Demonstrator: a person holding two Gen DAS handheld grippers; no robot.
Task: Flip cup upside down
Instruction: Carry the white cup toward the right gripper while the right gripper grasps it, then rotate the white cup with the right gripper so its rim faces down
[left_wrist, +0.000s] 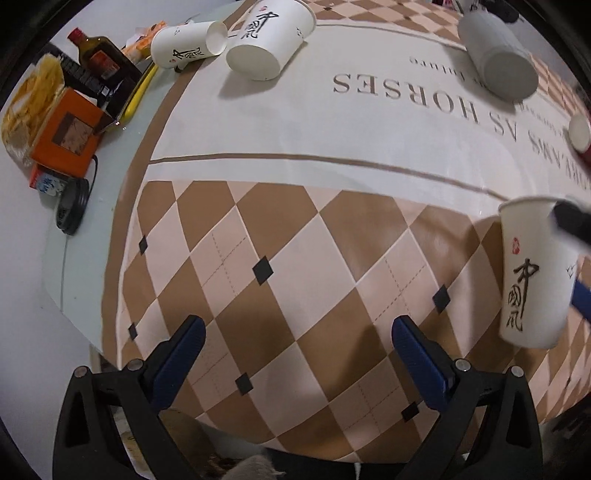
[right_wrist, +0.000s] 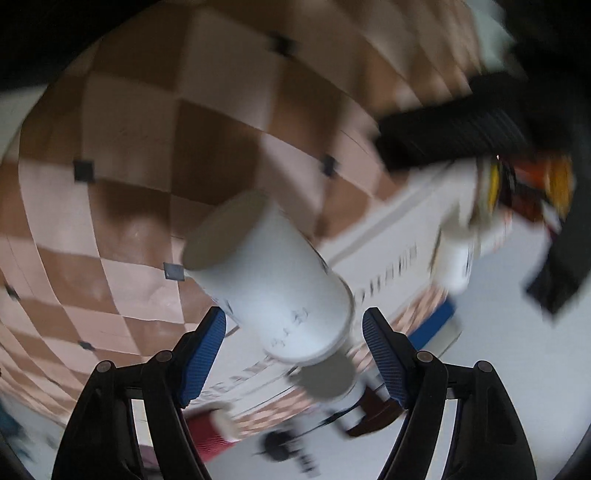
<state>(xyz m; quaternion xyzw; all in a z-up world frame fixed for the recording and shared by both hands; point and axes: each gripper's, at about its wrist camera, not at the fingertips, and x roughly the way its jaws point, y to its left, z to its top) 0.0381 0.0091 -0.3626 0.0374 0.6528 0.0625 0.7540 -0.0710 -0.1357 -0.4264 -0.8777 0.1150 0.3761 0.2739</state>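
A white paper cup with black calligraphy hangs at the right edge of the left wrist view, above the checkered cloth, with dark and blue parts of the right gripper at its side. In the blurred right wrist view the same cup sits tilted between my right gripper's blue pads. The pads stand wide apart and a gap shows on each side of the cup. My left gripper is open and empty over the checkered cloth.
Two calligraphy cups and a grey cup rest at the far side. A red cup is at the right. A bottle, an orange box and a black lid stand left, off the cloth.
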